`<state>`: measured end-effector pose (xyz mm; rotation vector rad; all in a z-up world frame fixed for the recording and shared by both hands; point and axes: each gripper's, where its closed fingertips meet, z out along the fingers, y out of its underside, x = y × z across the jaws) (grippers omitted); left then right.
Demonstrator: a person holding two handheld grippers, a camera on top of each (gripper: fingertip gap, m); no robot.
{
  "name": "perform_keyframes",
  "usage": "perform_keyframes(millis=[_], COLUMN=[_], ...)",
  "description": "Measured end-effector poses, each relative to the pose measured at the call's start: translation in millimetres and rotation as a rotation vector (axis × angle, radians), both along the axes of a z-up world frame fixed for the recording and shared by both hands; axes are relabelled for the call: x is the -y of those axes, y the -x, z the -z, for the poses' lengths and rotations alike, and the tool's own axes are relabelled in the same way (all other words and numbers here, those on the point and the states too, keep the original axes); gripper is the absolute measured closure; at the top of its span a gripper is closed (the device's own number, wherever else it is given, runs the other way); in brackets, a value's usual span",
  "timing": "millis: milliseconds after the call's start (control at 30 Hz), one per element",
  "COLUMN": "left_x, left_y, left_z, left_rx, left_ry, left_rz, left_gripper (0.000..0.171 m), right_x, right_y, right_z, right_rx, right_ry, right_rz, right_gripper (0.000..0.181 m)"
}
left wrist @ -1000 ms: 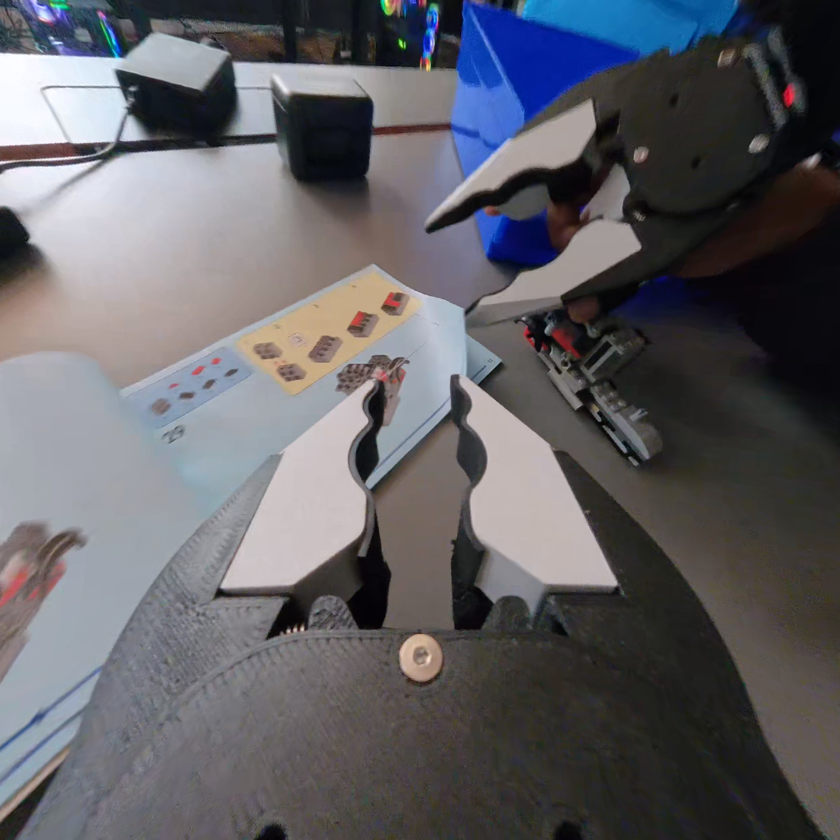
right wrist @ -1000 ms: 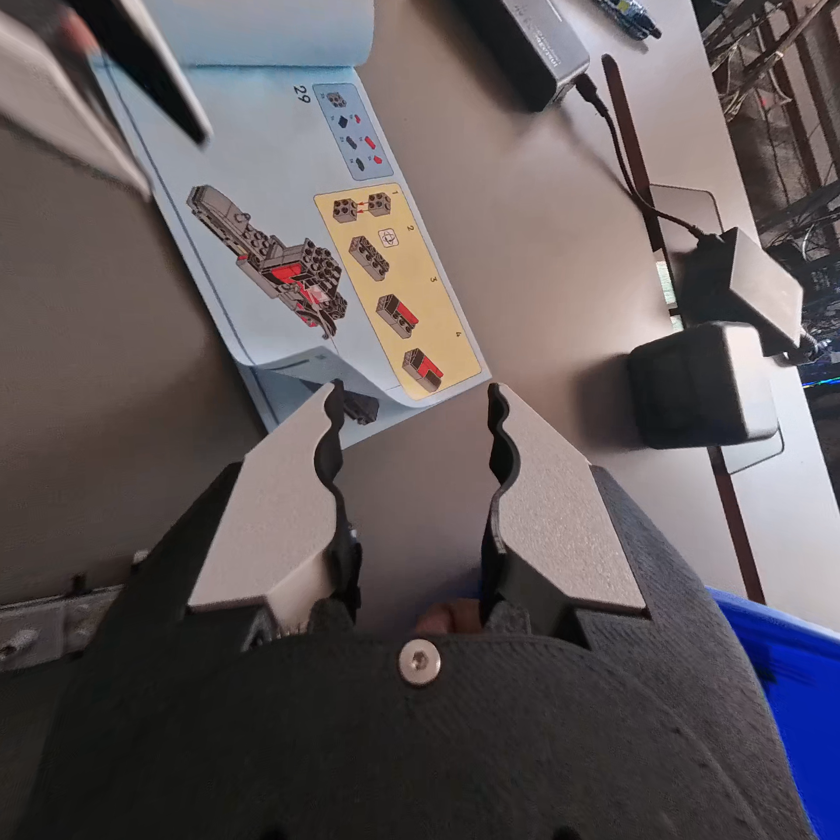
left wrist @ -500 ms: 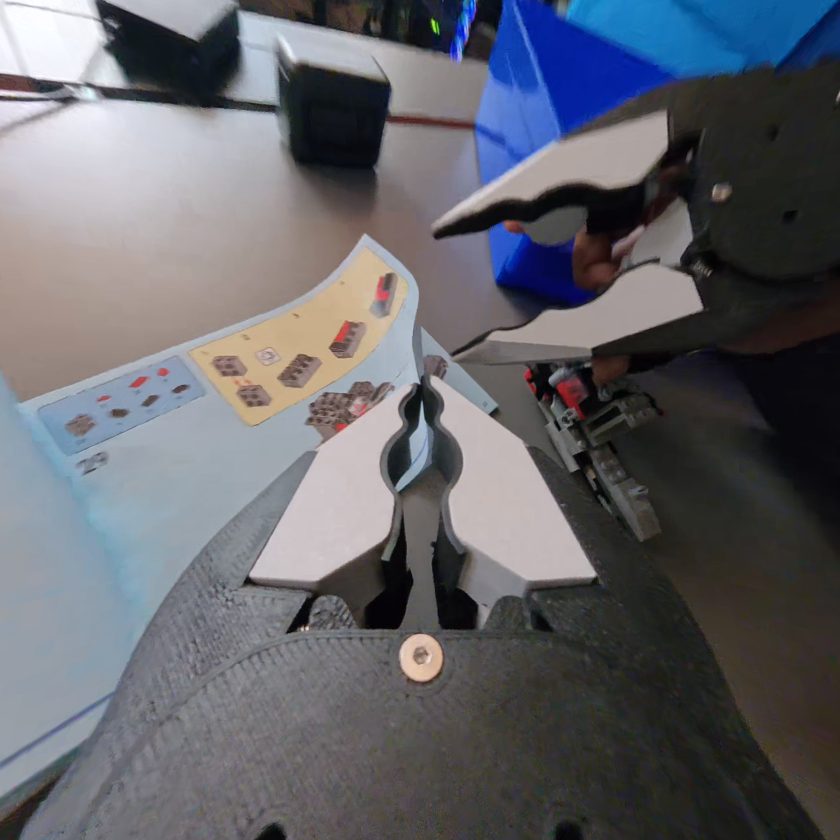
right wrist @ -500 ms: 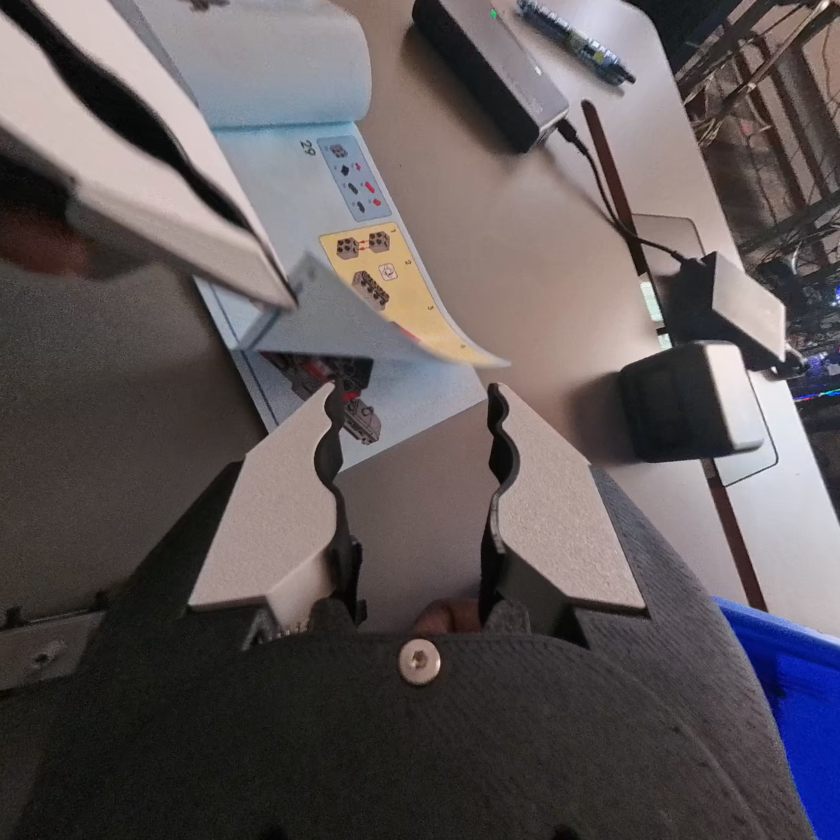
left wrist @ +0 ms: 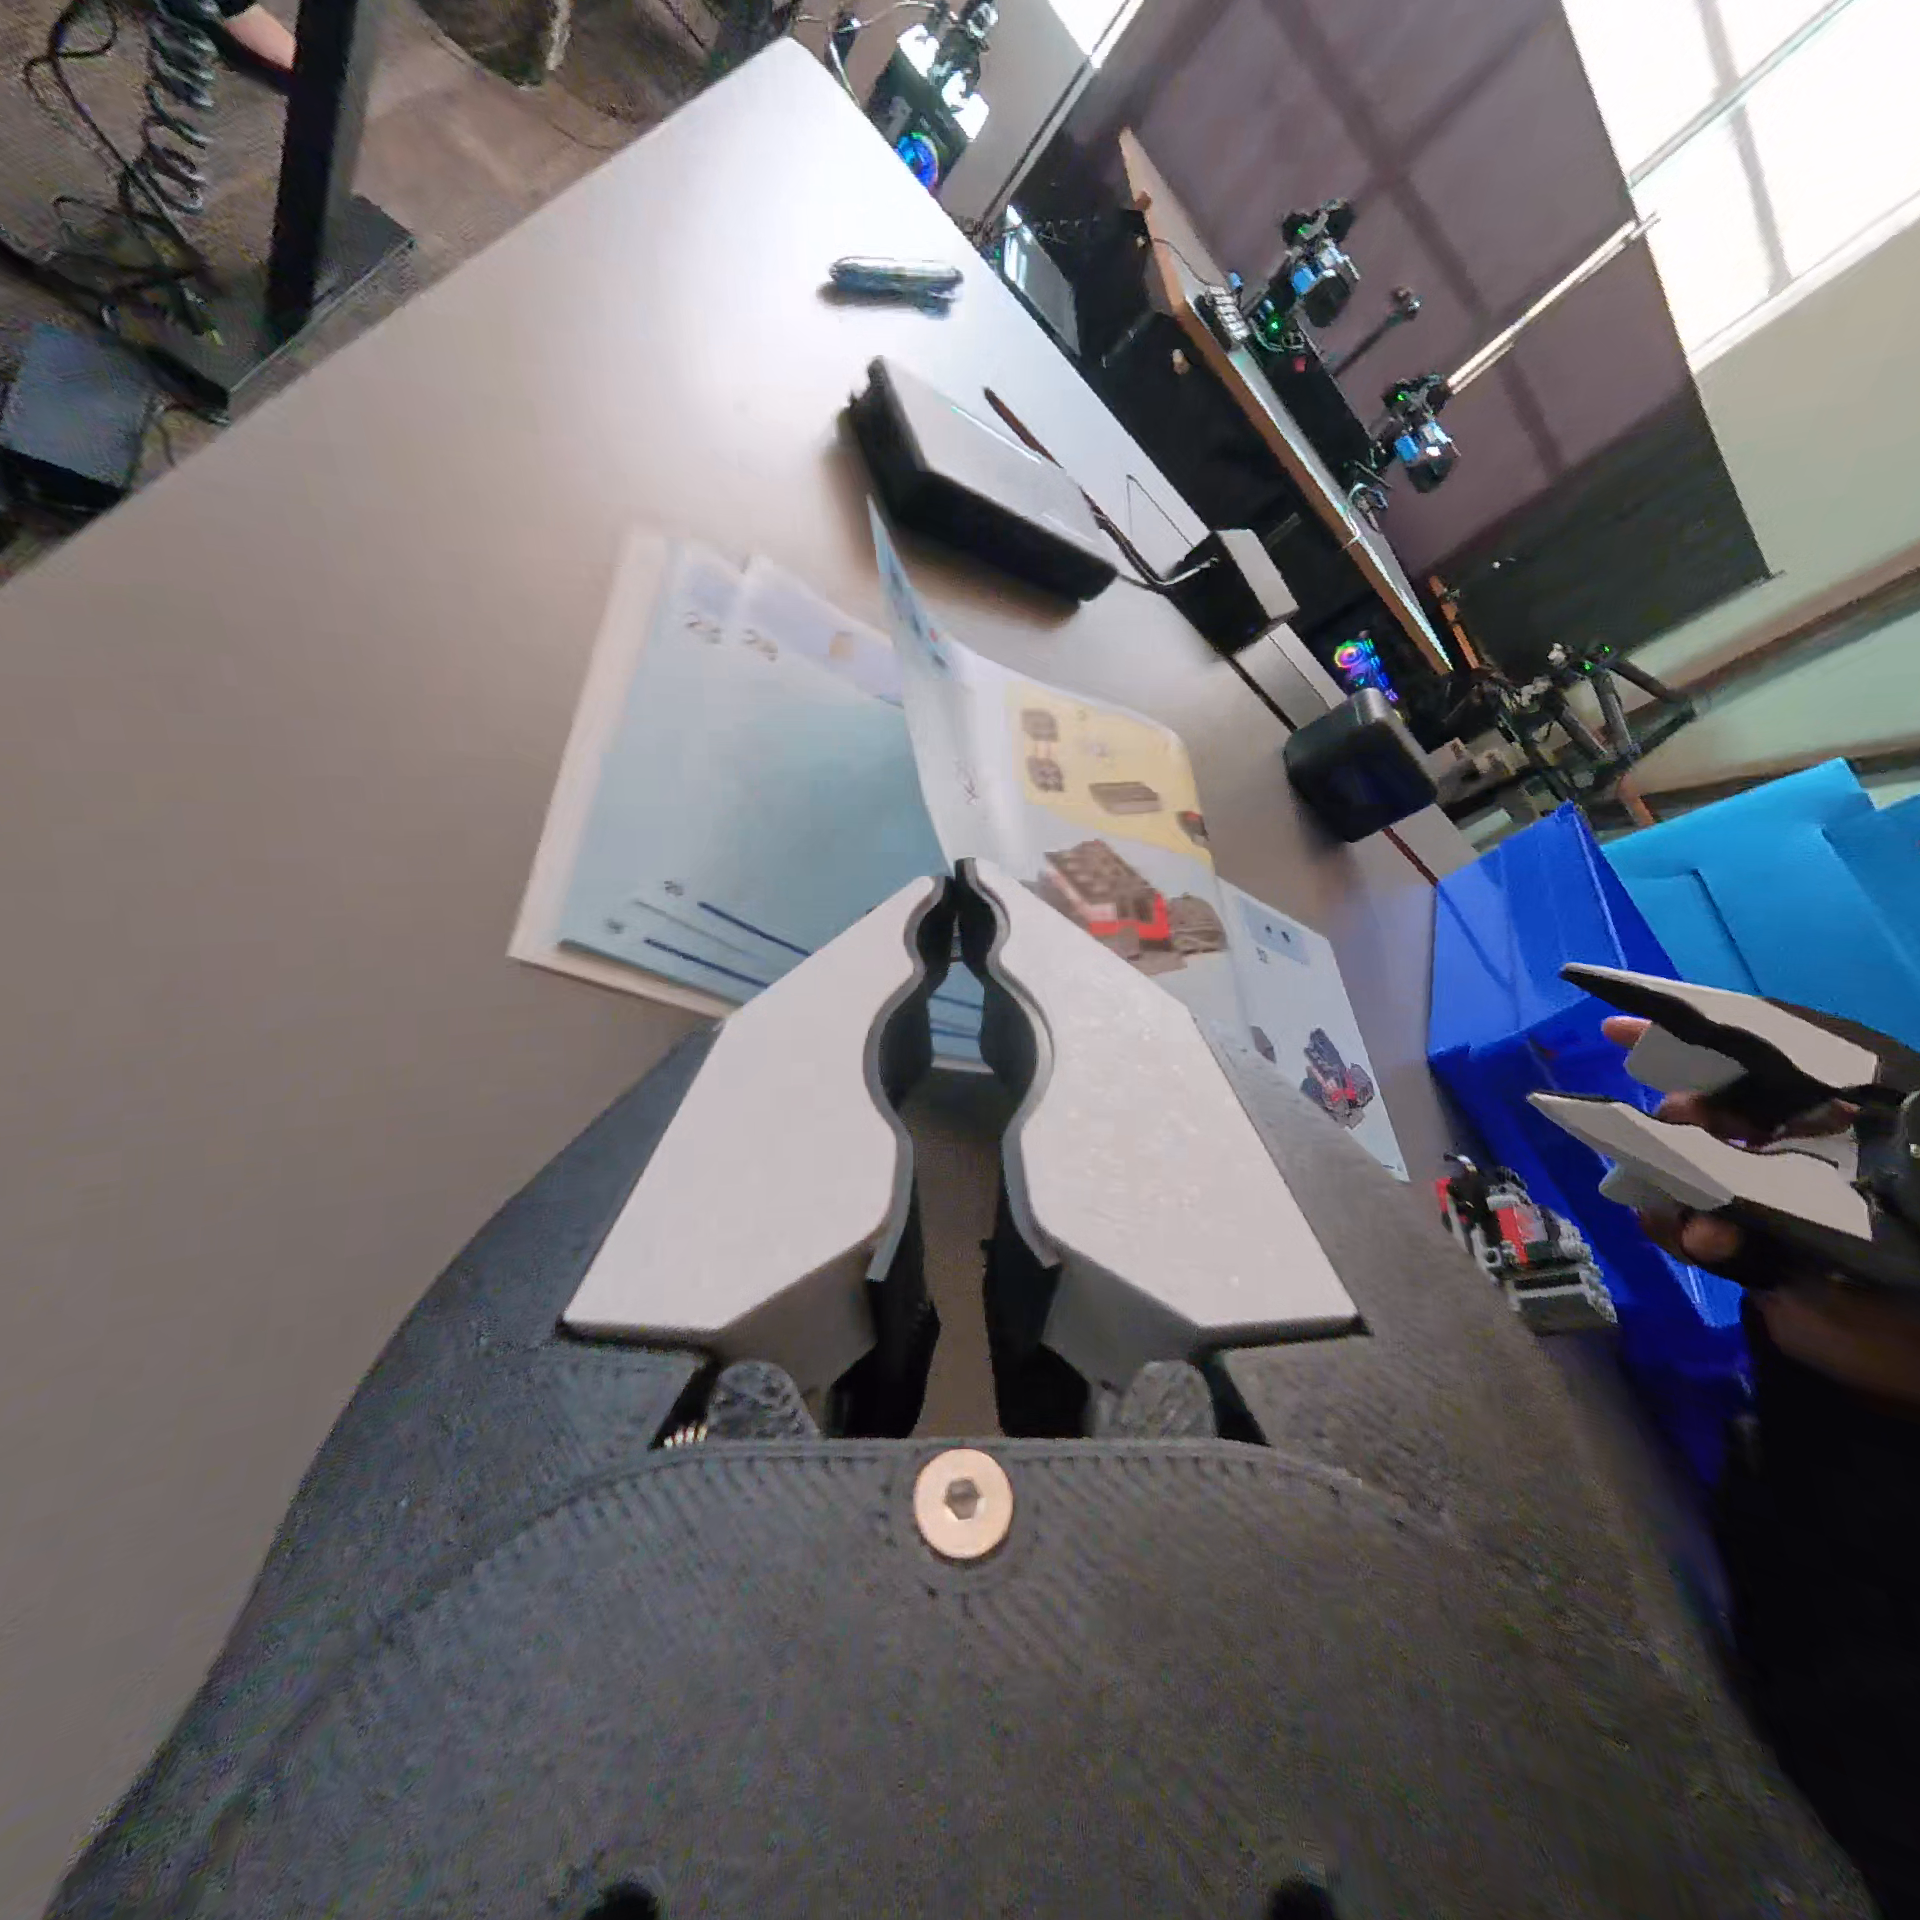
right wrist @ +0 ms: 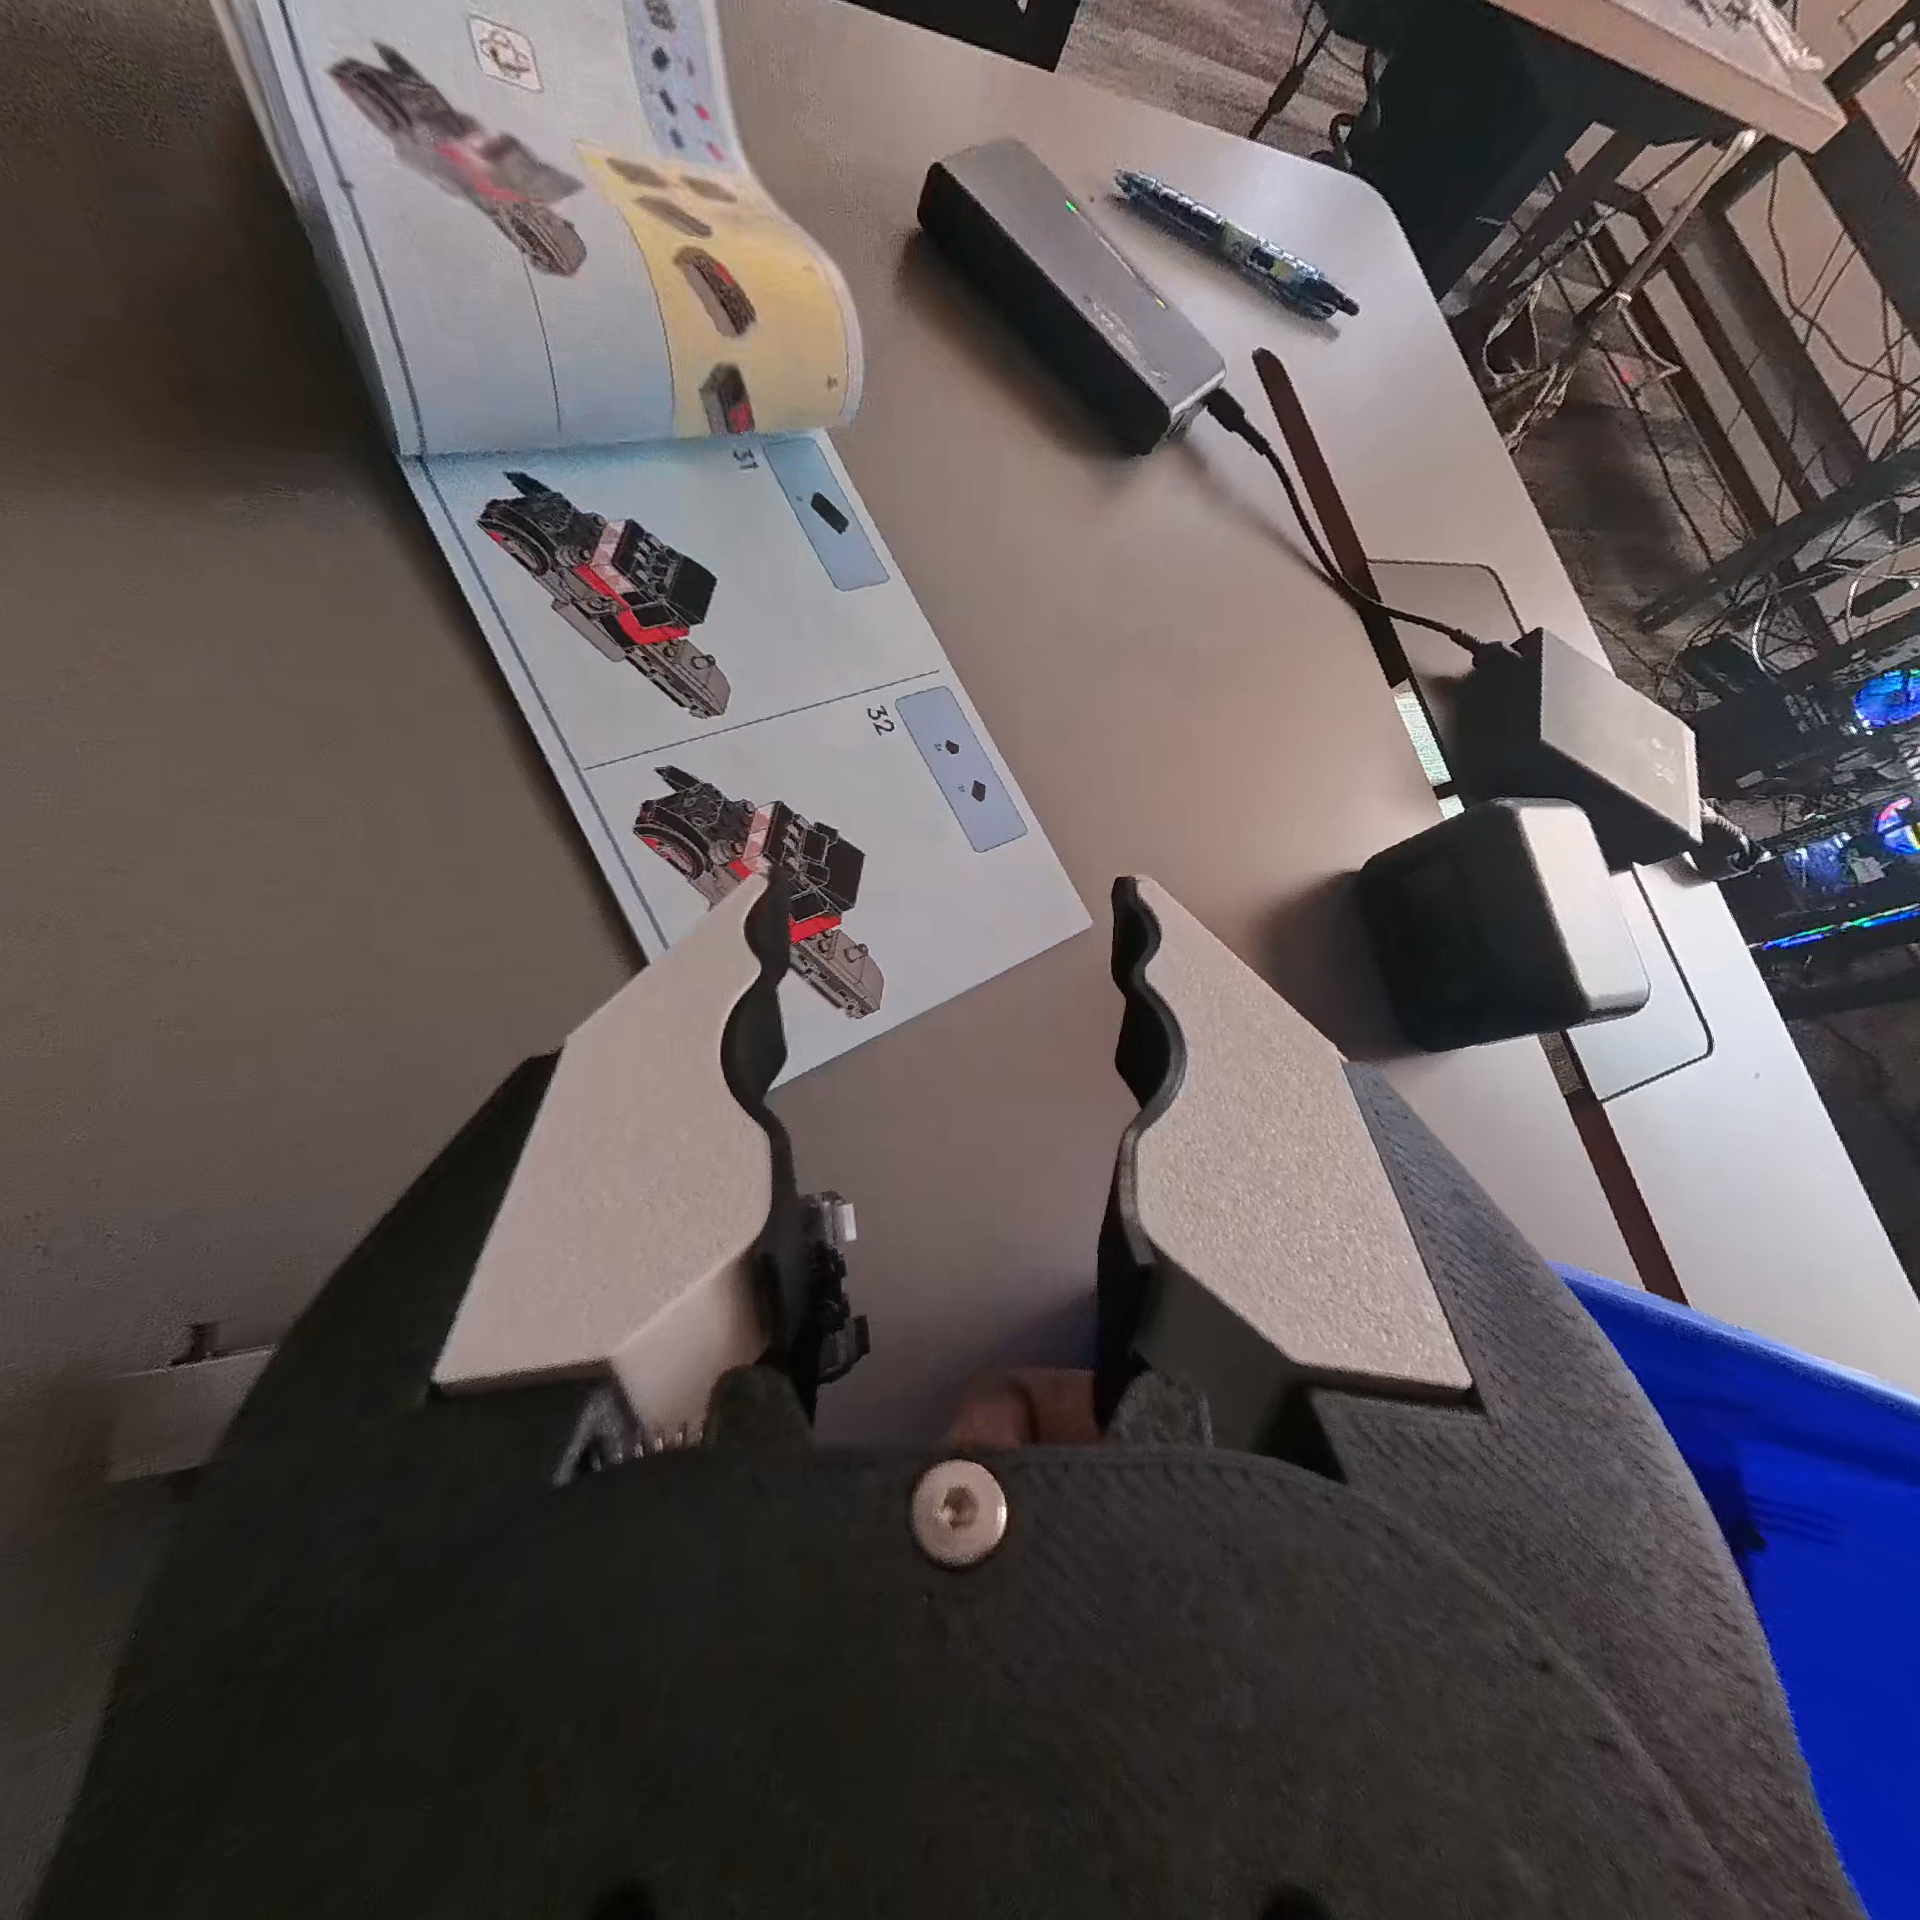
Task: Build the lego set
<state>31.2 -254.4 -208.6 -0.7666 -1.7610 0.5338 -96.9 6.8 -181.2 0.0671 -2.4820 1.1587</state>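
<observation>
On the left, we see our left claw (left wrist: 961, 894) with its two fingertips pressed together on the lower corner of a page (left wrist: 940, 727) of the instruction booklet (left wrist: 727, 790). This page stands up from the open booklet, which lies flat on the grey counter (left wrist: 364, 675). Behind the booklet a long dark box (left wrist: 966, 488) rests on the counter, with a cable going from its end to a small dark adapter (left wrist: 1236, 587). Farther back a pen (left wrist: 894, 278) lies alone. To the right of the booklet sits a black cube-shaped device (left wrist: 1361, 764), near the counter edge.

Next to the right comes the lego model (left wrist: 1522, 1242), a grey, black and red build. It lies on the counter, just beside the blue bin (left wrist: 1538, 997) and close to the lower right corner of the booklet. In the right wrist view only a small part of the model shows, under the left finger of our right claw (right wrist: 940, 904).

At the far right, the right claw is held above the counter in front of the bin. Its fingers are apart and nothing is between them. A hand (left wrist: 1756, 1117) of the person shows behind its fingers.
</observation>
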Motion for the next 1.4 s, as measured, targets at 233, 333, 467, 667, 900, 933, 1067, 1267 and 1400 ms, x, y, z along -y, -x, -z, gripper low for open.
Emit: perform_keyframes(millis=[233,333,467,667,900,933,1067,1267,1400], left_x=[25,24,-19,-146,-106,-100,-91,-105,-108], left_y=[-19,-21,-2,39,41,37,27,31,26], left_z=[4,-8,-34,-30,12,15,19,-7,-21], left_rx=[0.065,0.044,-0.043,-0.057,0.156,0.169,0.185,0.058,-0.053], left_ry=[0.054,0.132,0.222,0.201,0.276,0.267,0.261,0.342,0.351], left_rz=[-0.063,-0.069,0.071,0.515,0.374,0.357,0.339,0.366,0.365], left_gripper=[0.155,0.147,0.144,0.144,0.145,0.145,0.145,0.144,0.14], right_x=[-13,-24,-35,-40,-53,-55,-60,-71,-87], right_y=[-3,-4,-5,-4,-6,-6,-5,-13,-22], right_z=[1,-1,-4,-3,-4,-3,4,6,0], right_rx=[-0.006,-0.008,-0.003,0.006,0.01,0.014,0.03,0.043,0.102], right_ry=[-0.005,0.007,0.026,0.029,0.04,0.042,0.051,0.099,0.216], right_rz=[0.023,0.044,0.071,0.09,0.113,0.117,0.135,0.172,0.212], right_gripper=[0.118,0.118,0.119,0.119,0.12,0.12,0.12,0.121,0.122])
